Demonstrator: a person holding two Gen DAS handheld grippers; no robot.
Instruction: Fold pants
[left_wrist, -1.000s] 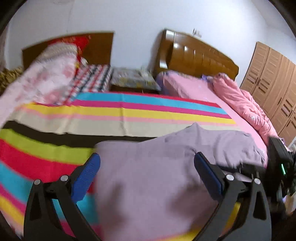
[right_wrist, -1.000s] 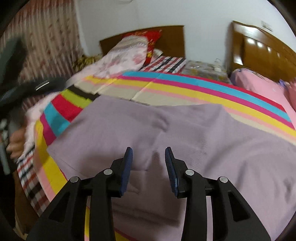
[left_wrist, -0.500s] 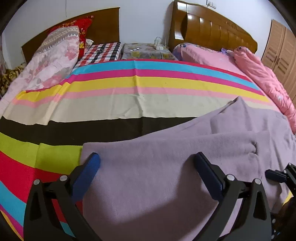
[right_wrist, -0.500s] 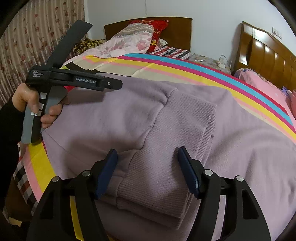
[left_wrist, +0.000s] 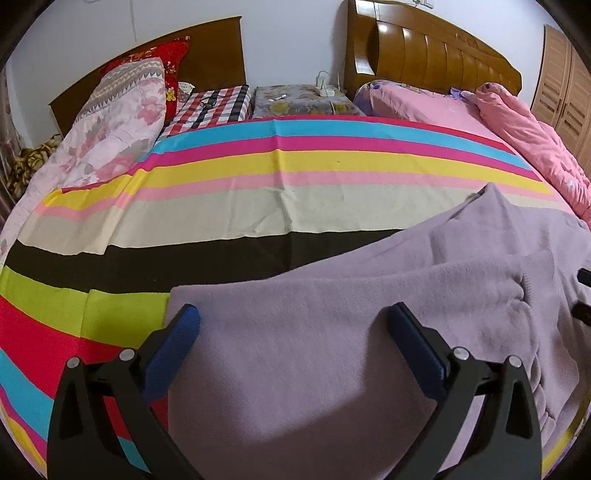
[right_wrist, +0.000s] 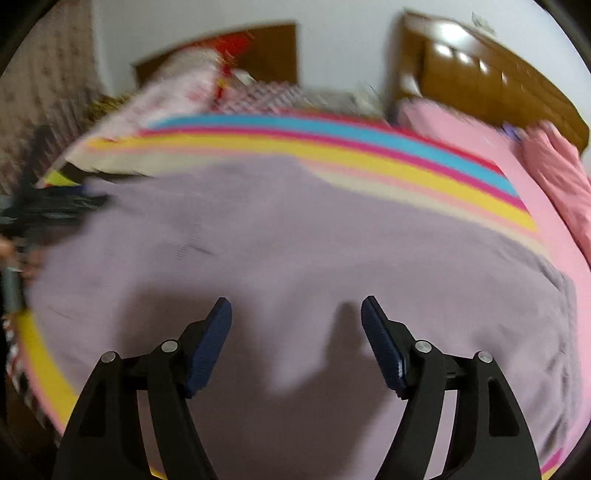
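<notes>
The pants (left_wrist: 332, 350) are judged to be soft, limp and light, a thick fleecy knit that is likely to sag and drape when lifted but is unlikely to slip between rubber pads; a hold is best taken at a doubled edge or corner, where the layers can be pinched together, not on the flat middle. A pale lilac colour is shown, with a ribbed band (left_wrist: 543, 295) lying on top at the right and a folded upper layer over a wider lower one. The garment is spread on the striped bedspread (left_wrist: 258, 206), near its front edge. The left gripper (left_wrist: 293, 321) is held spread wide over the near left corner, nothing being gripped. The right gripper (right_wrist: 295, 314) is likewise parted and empty above the cloth, though that view is blurred.
</notes>
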